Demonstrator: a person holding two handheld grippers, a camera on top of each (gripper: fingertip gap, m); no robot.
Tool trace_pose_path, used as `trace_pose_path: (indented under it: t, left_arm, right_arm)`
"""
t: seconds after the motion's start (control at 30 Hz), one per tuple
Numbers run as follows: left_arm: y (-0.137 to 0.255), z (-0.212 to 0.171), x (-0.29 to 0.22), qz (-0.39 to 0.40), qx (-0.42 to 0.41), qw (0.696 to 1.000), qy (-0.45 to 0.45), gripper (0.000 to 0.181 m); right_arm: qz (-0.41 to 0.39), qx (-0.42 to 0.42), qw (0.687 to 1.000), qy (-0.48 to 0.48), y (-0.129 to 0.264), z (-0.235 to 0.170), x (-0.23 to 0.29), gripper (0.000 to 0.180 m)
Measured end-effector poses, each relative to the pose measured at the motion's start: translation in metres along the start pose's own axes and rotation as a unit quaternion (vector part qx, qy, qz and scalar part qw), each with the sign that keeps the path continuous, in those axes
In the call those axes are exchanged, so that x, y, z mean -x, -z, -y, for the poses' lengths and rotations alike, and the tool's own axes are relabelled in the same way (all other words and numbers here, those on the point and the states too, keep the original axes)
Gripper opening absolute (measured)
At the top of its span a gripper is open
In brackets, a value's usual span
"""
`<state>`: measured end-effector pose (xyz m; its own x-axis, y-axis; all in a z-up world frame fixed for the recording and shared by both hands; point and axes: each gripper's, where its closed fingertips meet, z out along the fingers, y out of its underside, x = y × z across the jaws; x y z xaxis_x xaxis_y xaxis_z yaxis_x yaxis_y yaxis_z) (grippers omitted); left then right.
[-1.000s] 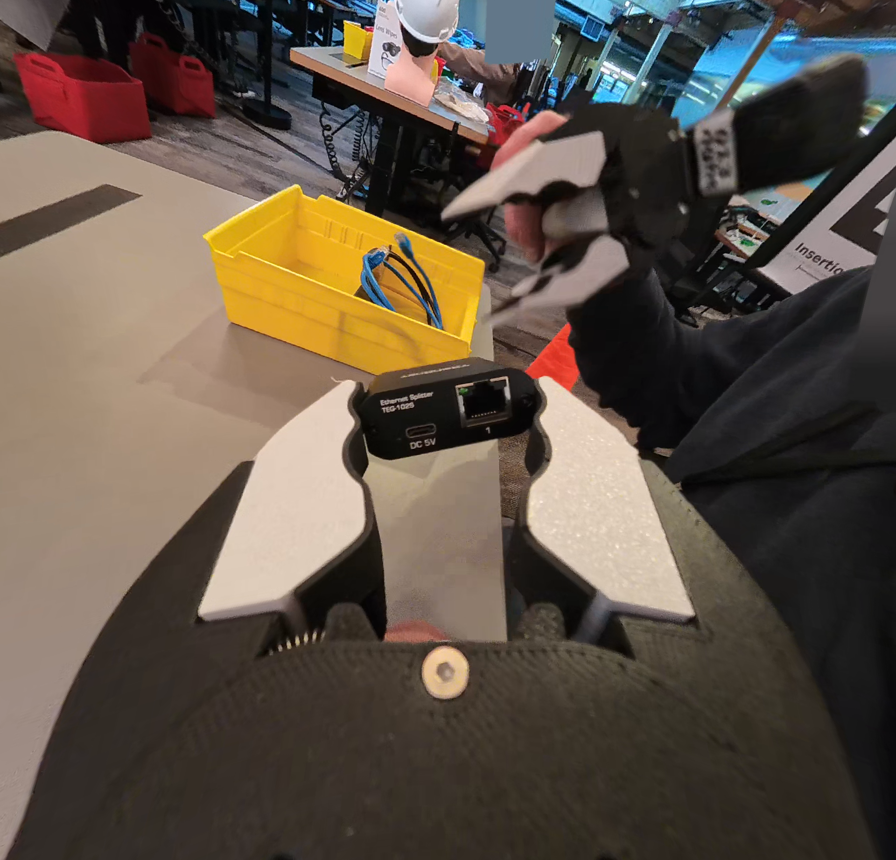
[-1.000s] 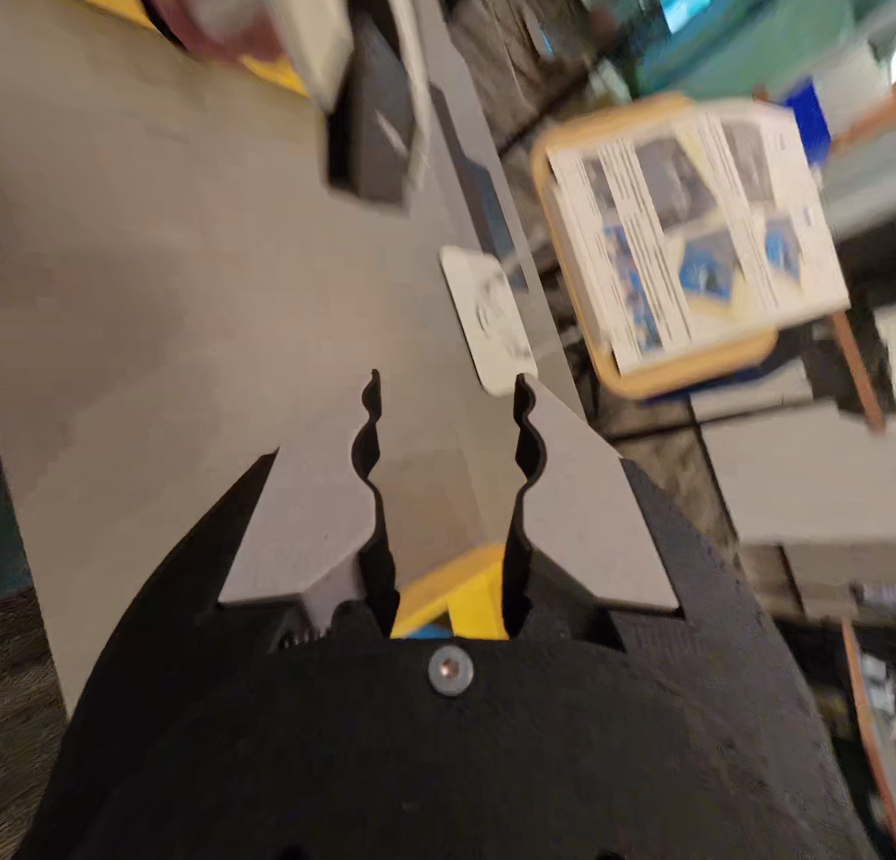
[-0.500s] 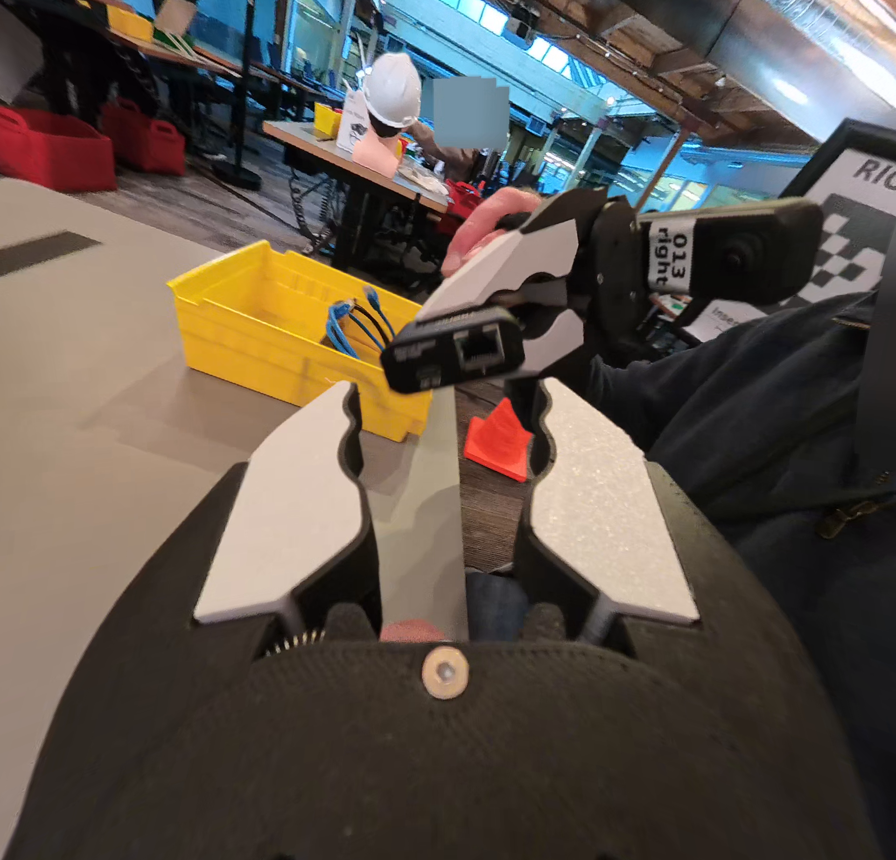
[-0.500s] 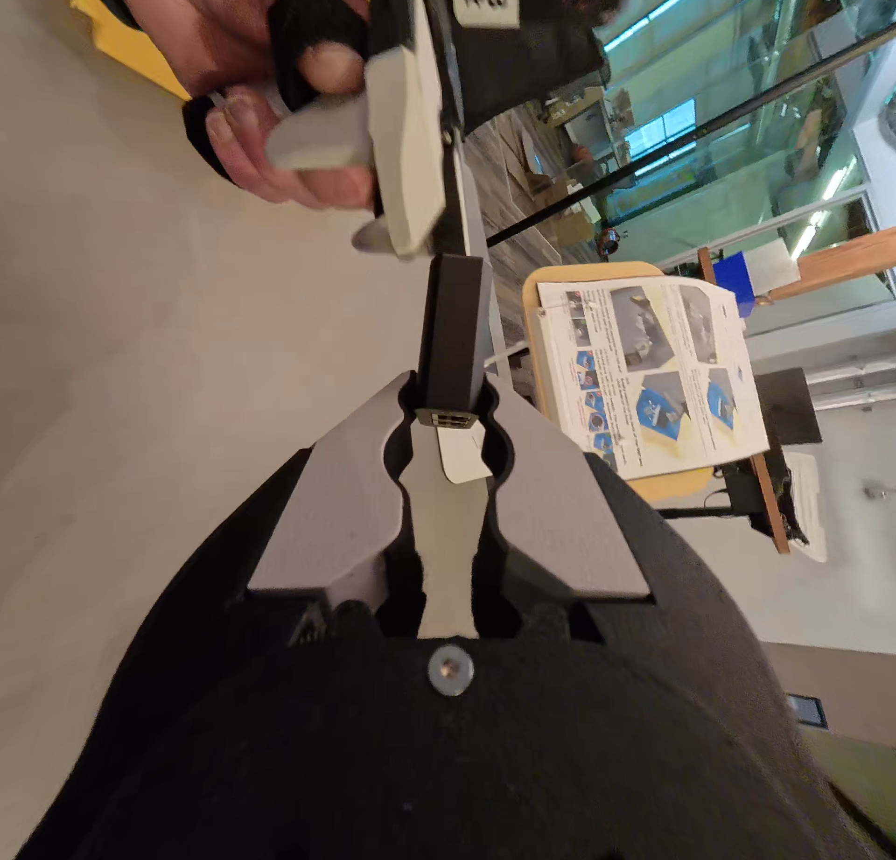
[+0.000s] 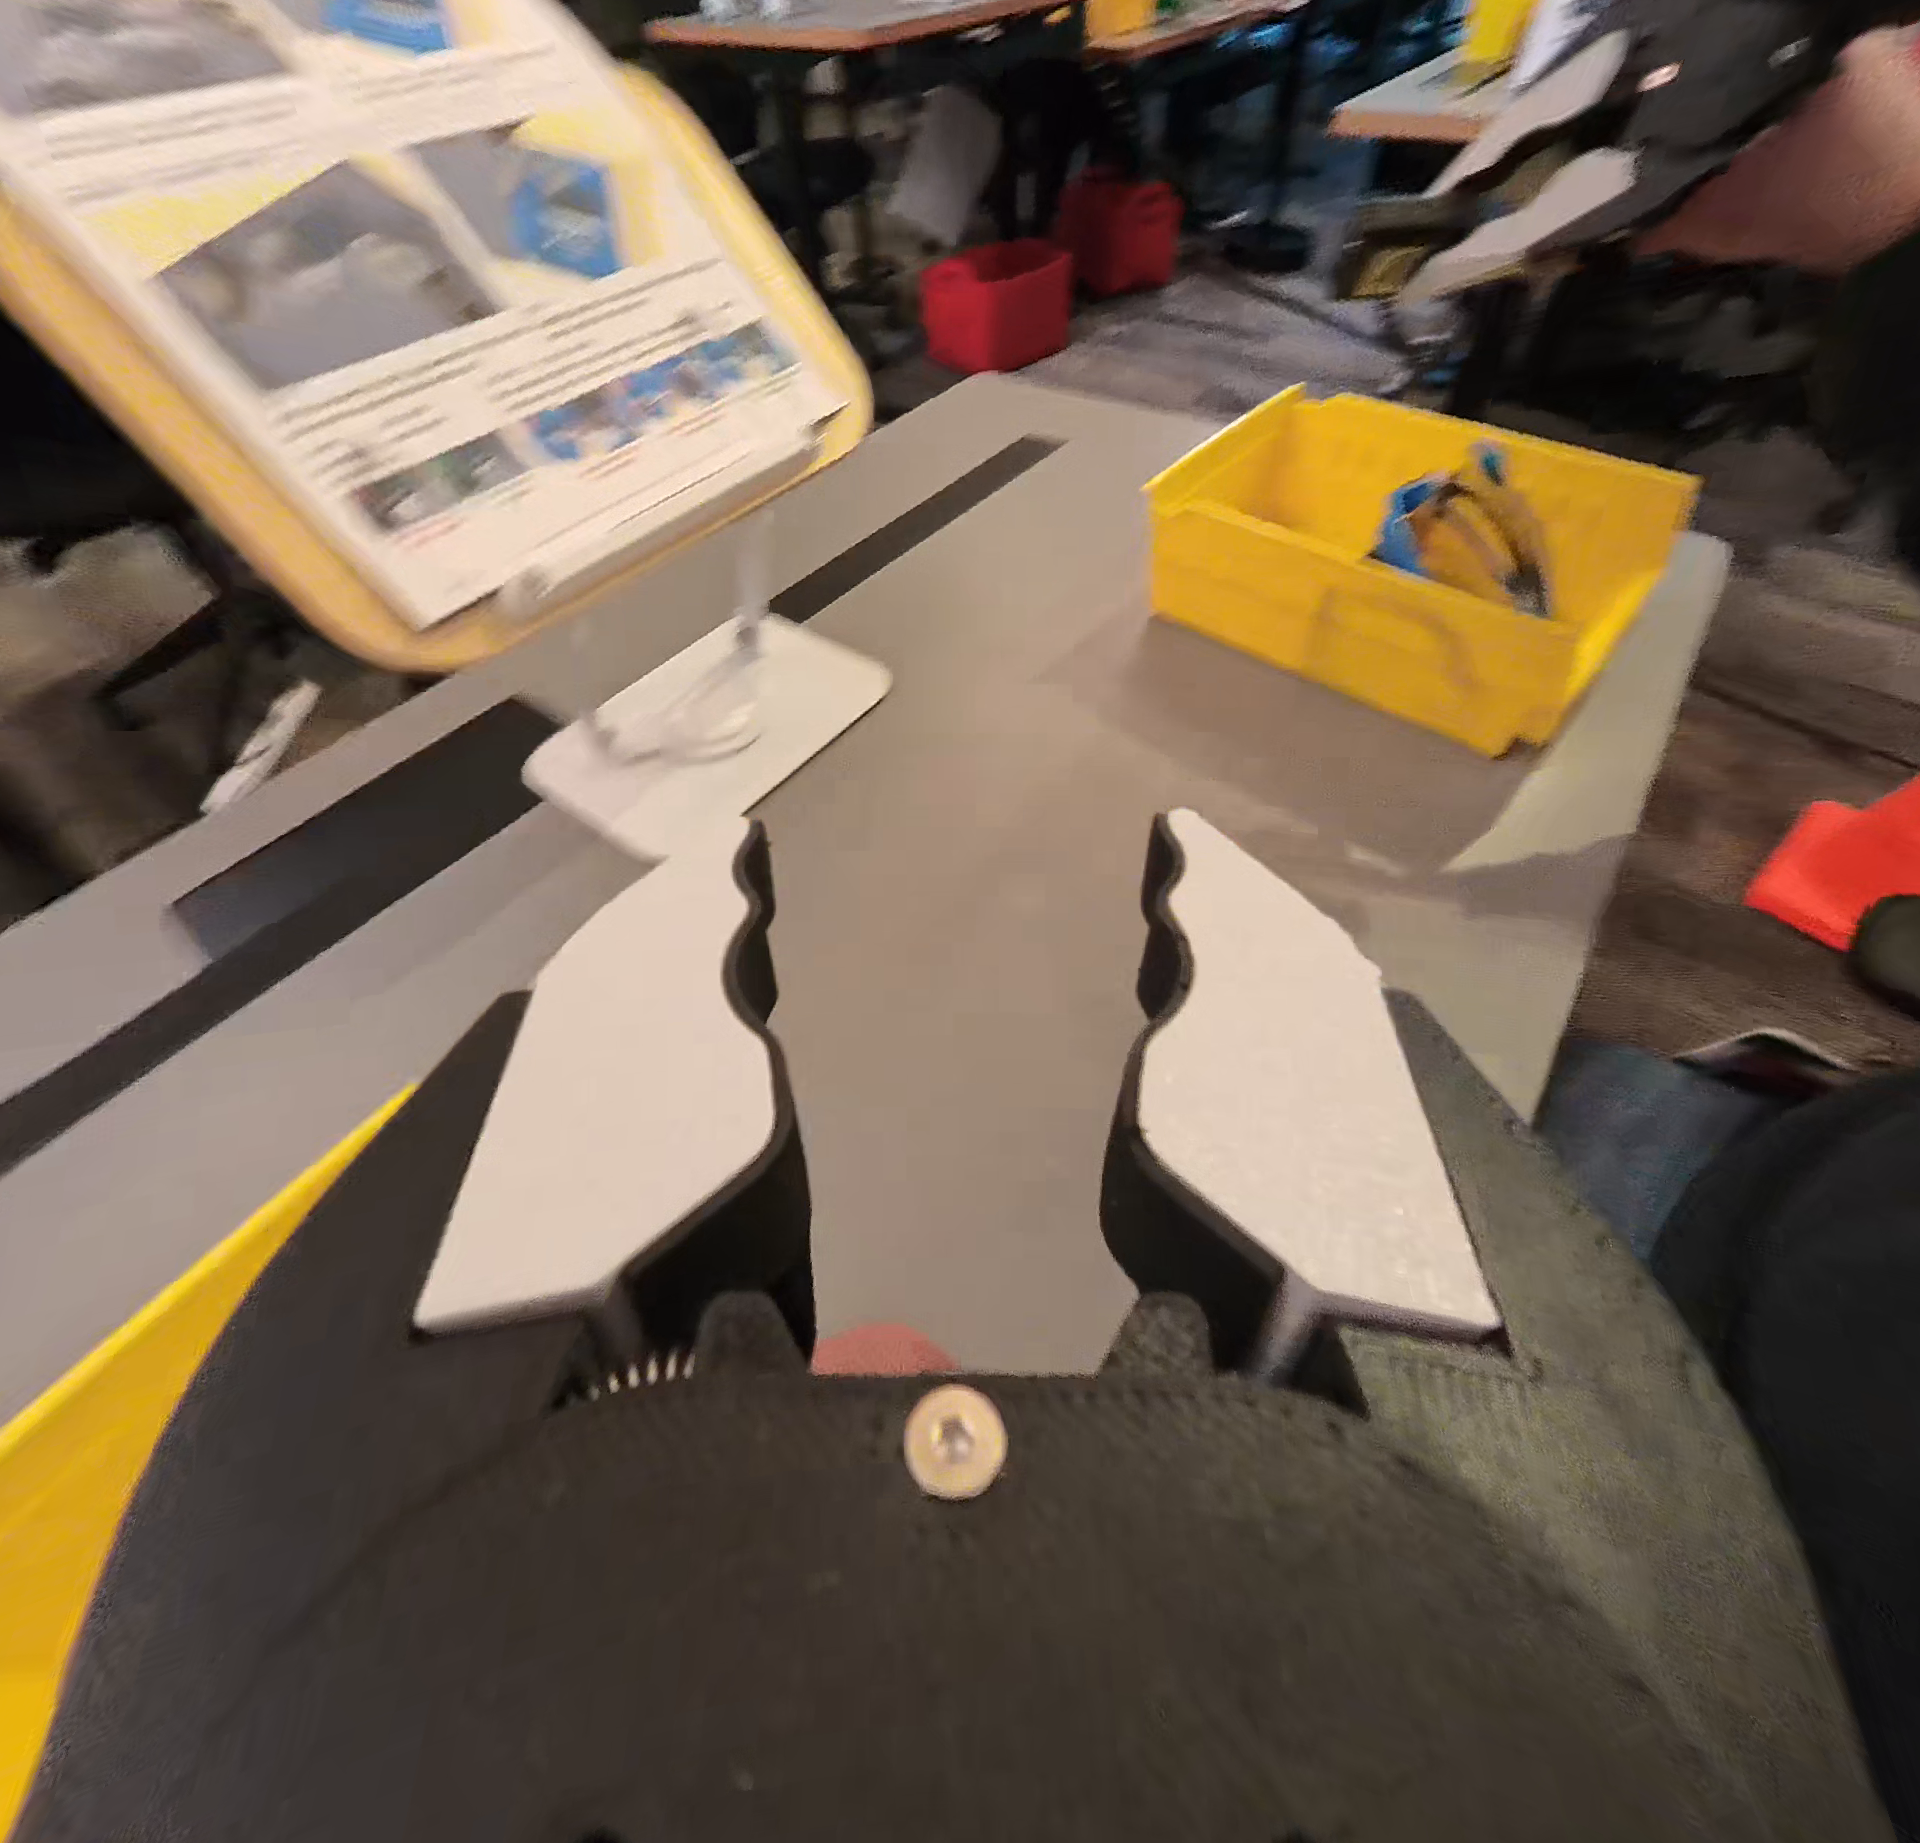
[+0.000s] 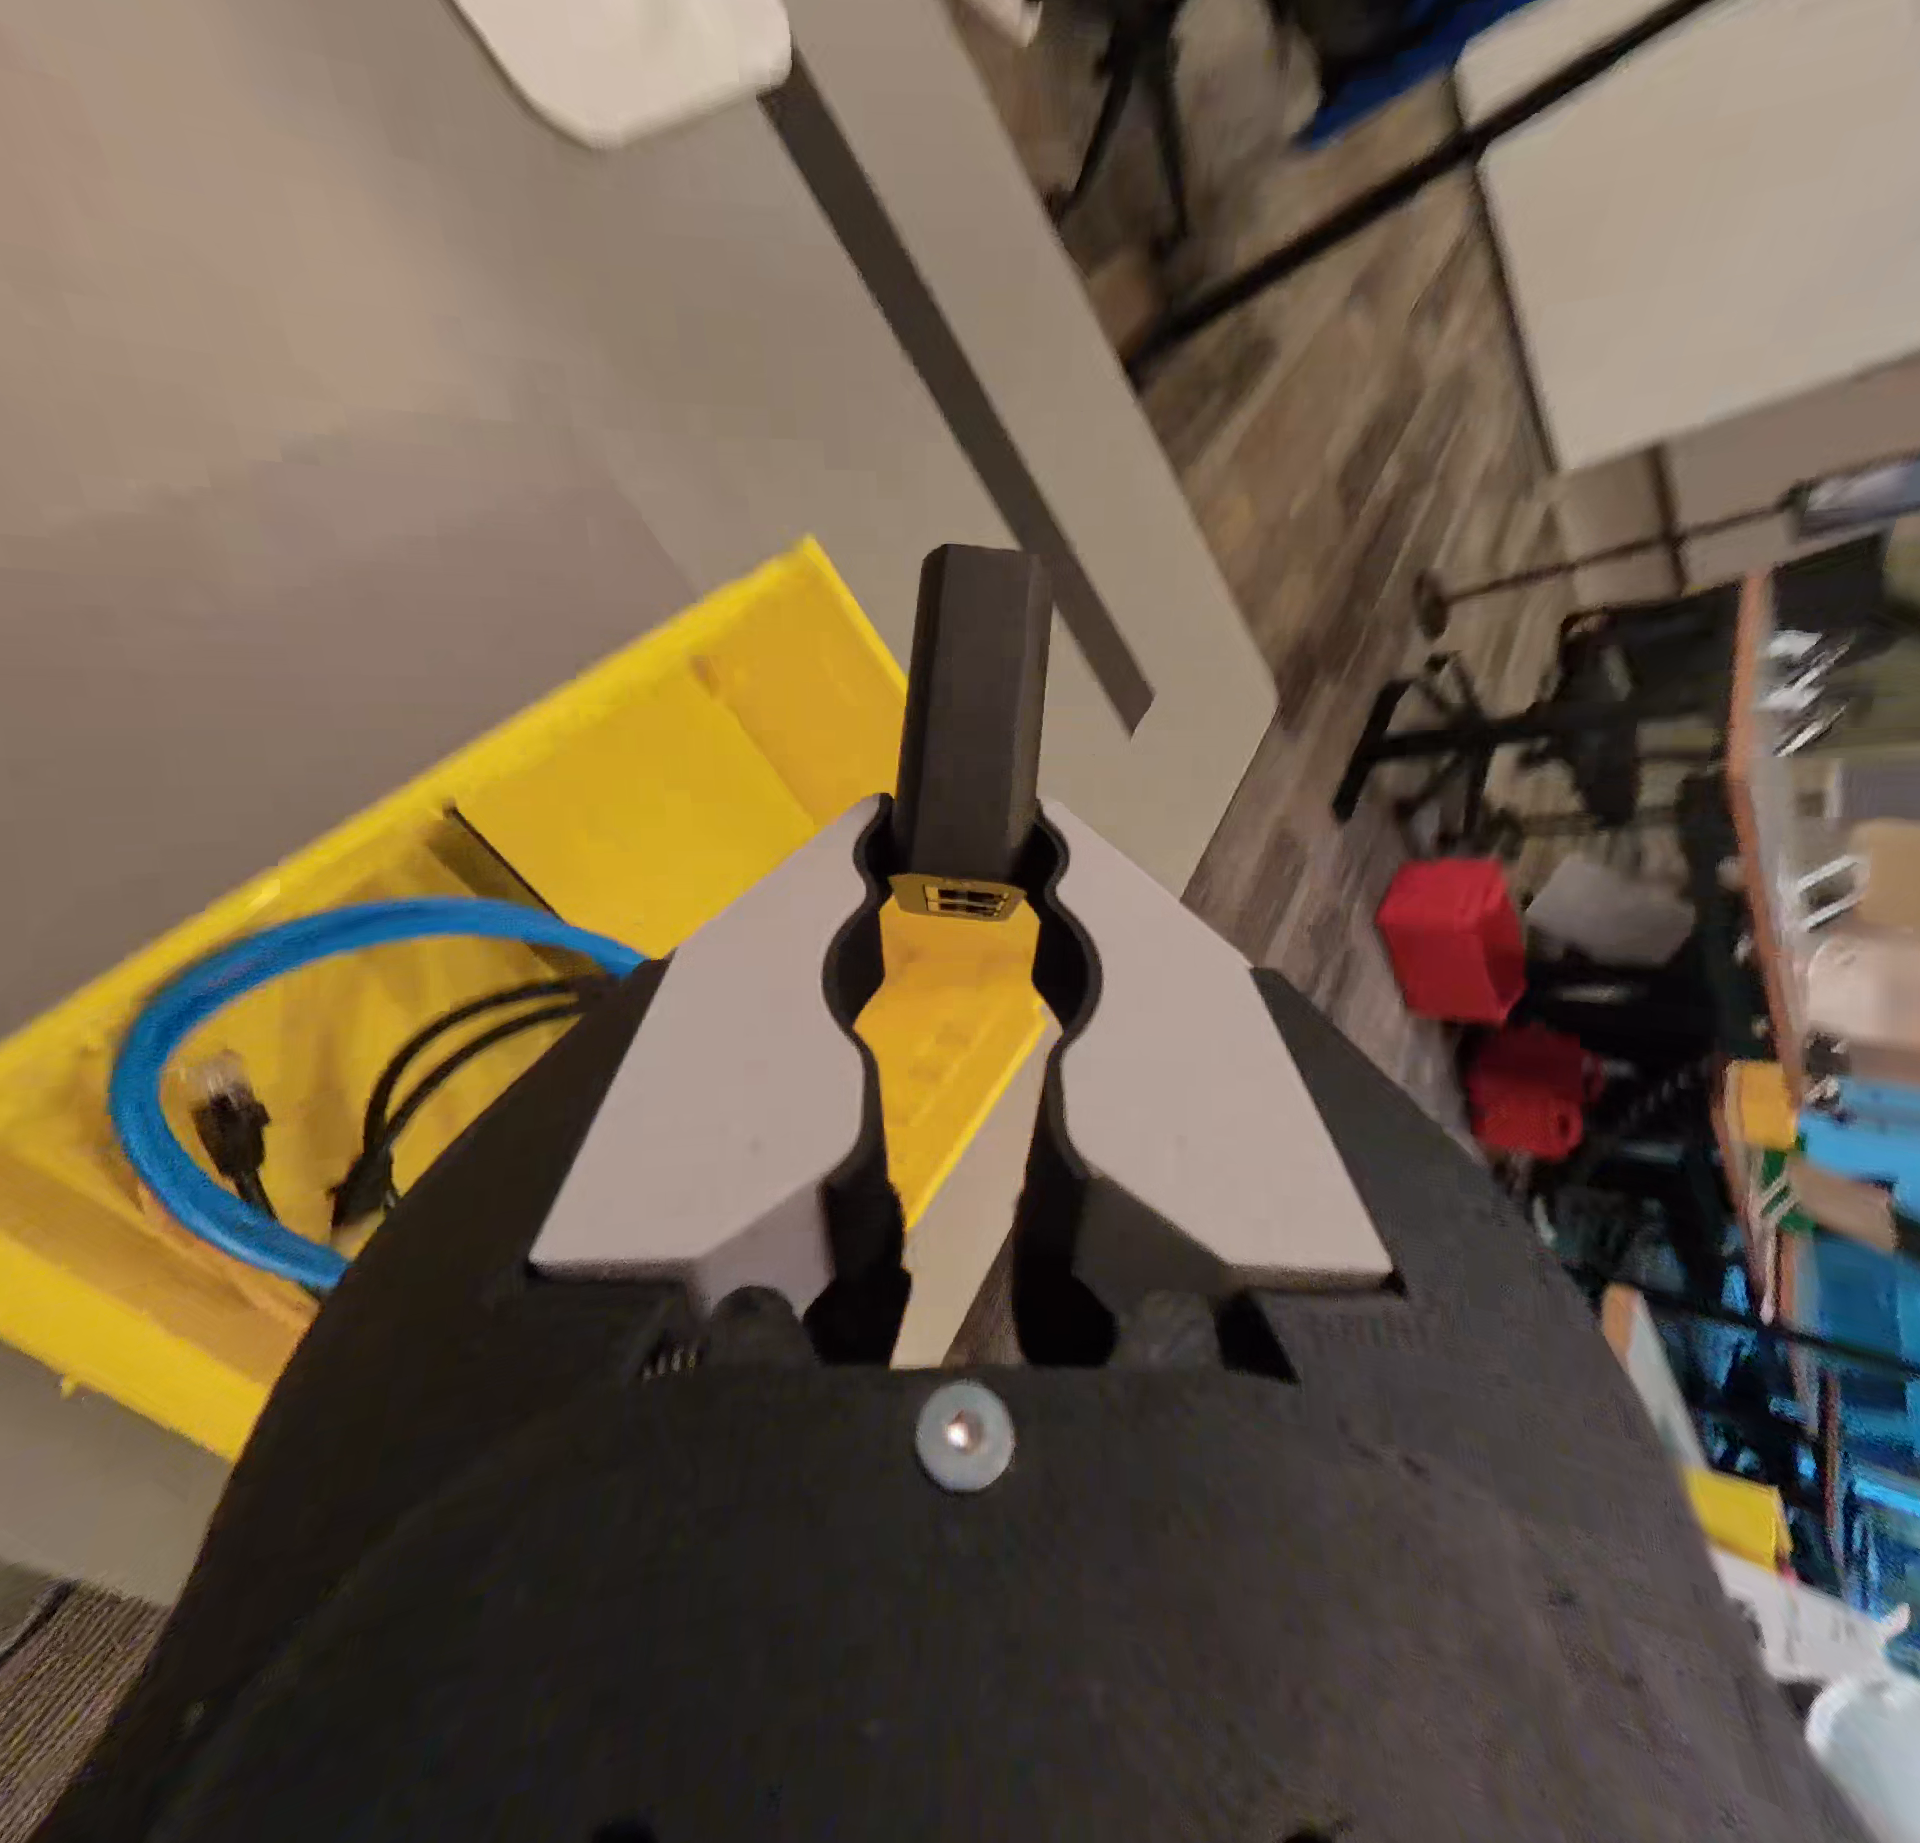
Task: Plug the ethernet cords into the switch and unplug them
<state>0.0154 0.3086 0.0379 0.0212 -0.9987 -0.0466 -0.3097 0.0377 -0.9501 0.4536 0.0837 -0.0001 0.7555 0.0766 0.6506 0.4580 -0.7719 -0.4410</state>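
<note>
instruction sheet [image 5: 416, 266], print blurred, unreadable

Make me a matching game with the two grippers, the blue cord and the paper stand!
Things:
1. left gripper
2. right gripper
3. blue cord
4. paper stand

States:
A. coiled in the yellow bin
B. standing on the grey table
C. shut on the black switch
D. open, holding nothing

Pairs: 1-D, 2-C, 3-A, 4-B
</note>
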Motion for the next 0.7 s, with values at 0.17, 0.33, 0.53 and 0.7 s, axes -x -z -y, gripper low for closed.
trace_pose_path:
  t: [0.17, 0.33, 0.53, 0.7]
  left_arm:
    - [0.060, -0.046, 0.060, 0.104, 0.032, 0.993, 0.044, 0.068]
    - [0.096, -0.081, 0.101, 0.168, 0.066, 0.980, 0.079, 0.070]
    - [0.096, -0.105, 0.115, 0.169, 0.086, 0.976, 0.112, 0.070]
    - [0.091, -0.123, 0.120, 0.183, 0.135, 0.969, 0.099, 0.073]
  right_arm:
    - [0.028, 0.086, 0.995, -0.033, -0.028, -0.049, -0.012, 0.022]
    - [0.067, 0.162, 0.982, -0.069, -0.050, -0.090, -0.010, 0.022]
    - [0.136, 0.213, 0.963, -0.097, -0.085, -0.122, 0.013, 0.022]
    - [0.157, 0.283, 0.942, -0.085, -0.122, -0.146, 0.034, 0.022]
